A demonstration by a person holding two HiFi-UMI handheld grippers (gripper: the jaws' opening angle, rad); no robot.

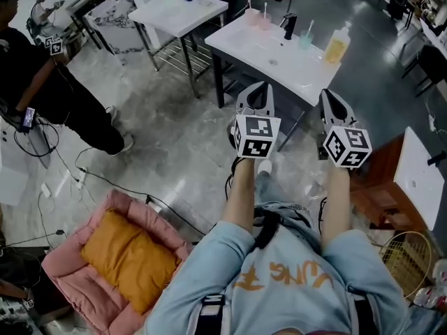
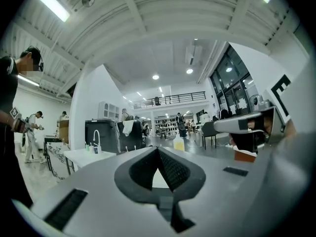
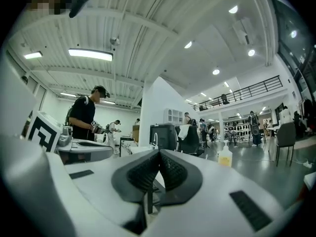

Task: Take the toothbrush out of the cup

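In the head view, a white sink table [image 1: 279, 58] stands ahead of me. On it are two pink cups [image 1: 252, 17] and a teal cup [image 1: 305, 41], each with a toothbrush upright in it. My left gripper [image 1: 255, 87] and right gripper [image 1: 328, 94] are held side by side in the air, short of the table's near edge. Both are shut with nothing between the jaws. The left gripper view shows its pads [image 2: 170, 169] meeting at a point, and the right gripper view shows its pads [image 3: 170, 171] meeting the same way. No cup can be made out in either gripper view.
A black faucet [image 1: 289, 25] and a yellow soap bottle [image 1: 337, 45] share the sink table. A second white table [image 1: 180, 9] stands behind it. A person in black [image 1: 42, 82] is at the left. A pink pet bed [image 1: 119, 257], floor cables, a wooden cabinet [image 1: 387, 180] and a wire basket [image 1: 408, 257] surround me.
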